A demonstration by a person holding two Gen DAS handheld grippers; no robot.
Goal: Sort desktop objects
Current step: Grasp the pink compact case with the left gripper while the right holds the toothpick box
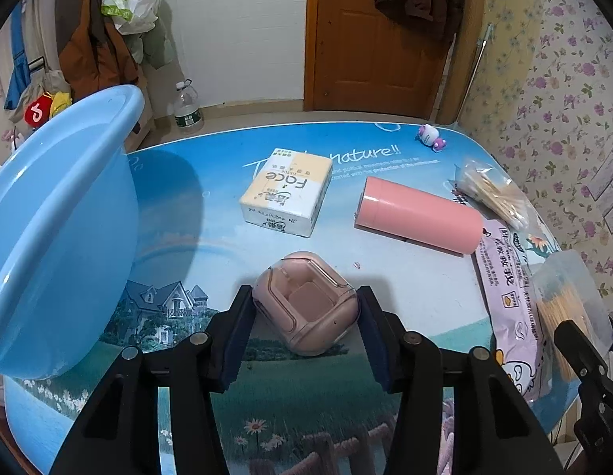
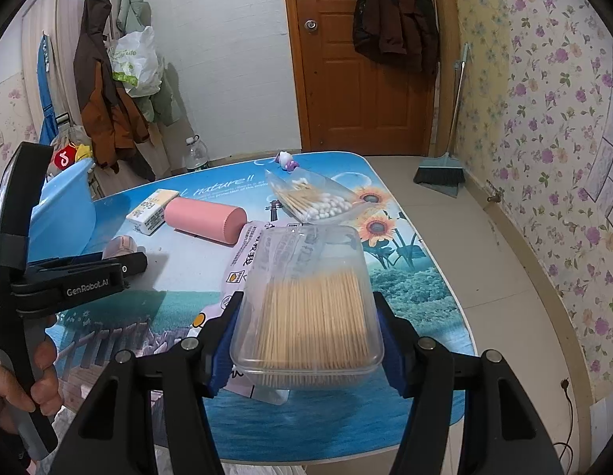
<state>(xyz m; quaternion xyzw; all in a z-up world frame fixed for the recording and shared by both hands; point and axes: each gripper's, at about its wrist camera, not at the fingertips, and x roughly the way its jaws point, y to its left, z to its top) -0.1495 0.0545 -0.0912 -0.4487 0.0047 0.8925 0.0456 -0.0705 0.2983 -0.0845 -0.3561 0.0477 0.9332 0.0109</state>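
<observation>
Your left gripper [image 1: 306, 316] pinches the pink case [image 1: 304, 306] while your right gripper [image 2: 306, 336] clamps the toothpick box [image 2: 310, 308], both presumably bound for the blue basin [image 1: 57, 217].

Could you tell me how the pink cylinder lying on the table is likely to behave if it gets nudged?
The pink cylinder lies on its side on the smooth table, so it would probably roll if pushed across its length. Its surface looks glossy, so pads may slip. It appears rigid, unlikely to deform.
</observation>
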